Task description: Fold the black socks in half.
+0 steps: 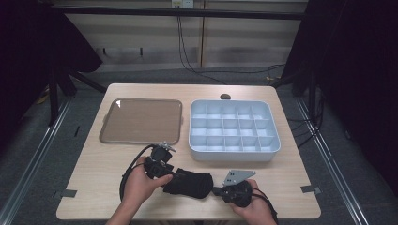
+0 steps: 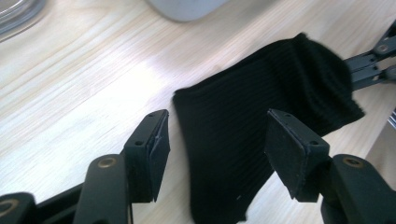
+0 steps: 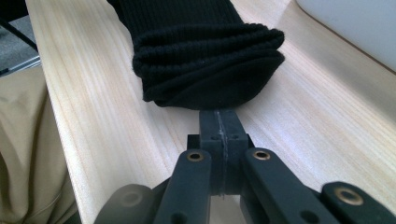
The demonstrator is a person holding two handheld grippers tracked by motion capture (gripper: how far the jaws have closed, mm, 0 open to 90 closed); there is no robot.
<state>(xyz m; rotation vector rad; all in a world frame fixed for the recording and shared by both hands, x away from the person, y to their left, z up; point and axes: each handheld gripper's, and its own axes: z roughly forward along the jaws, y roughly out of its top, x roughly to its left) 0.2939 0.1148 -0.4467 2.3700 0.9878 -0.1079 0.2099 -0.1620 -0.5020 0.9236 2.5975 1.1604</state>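
Observation:
A black ribbed sock [image 1: 190, 183] lies folded flat on the wooden table near its front edge. My left gripper [image 1: 170, 180] is at the sock's left end. In the left gripper view, that gripper [image 2: 219, 140] is open, with its pads on either side of the sock [image 2: 243, 107] and not pressing it. My right gripper [image 1: 217, 191] is at the sock's right end. In the right gripper view, the right gripper [image 3: 219, 126] is shut, and its tips rest against the bunched, folded end of the sock [image 3: 205, 60]. I cannot tell whether a layer is pinched.
A brown tray [image 1: 141, 121] lies at the back left. A white bin [image 1: 232, 154] divided into several compartments sits at the back right, just behind the sock. The table's front edge runs close under both hands.

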